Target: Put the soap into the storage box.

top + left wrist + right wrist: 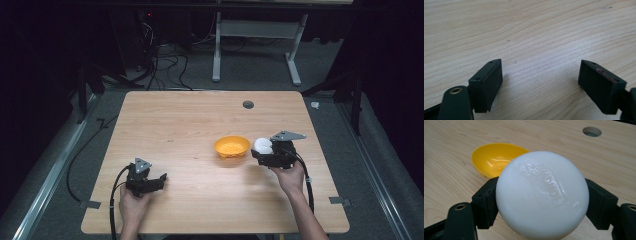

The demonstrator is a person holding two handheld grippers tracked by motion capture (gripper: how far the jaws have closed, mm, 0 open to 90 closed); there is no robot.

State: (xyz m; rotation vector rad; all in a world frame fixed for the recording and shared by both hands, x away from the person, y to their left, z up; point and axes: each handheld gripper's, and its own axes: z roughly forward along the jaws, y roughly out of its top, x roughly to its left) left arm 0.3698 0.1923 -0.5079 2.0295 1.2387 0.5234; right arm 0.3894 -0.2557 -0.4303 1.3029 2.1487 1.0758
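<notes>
Pale wood grain runs across the table (pixel 190 125), with a dark floor and cables beyond its far edge. At the left, the left gripper (pixel 159 181) rests low over bare wood, its jaws standing wide apart with nothing between them — idle, by the look of it. Further right sits the yellow bowl (pixel 232 146), empty inside and lying just ahead of and to the left of the right gripper's jaws. The right gripper (pixel 541 202) has its jaws clamped on a white soap bar (pixel 541 195), round and embossed, which bulges well past both pads. The step in hand looks like placing the soap in the bowl — best done by carrying it level over the middle of the bowl, lowering close, then releasing gently so the light bowl does not tip.
</notes>
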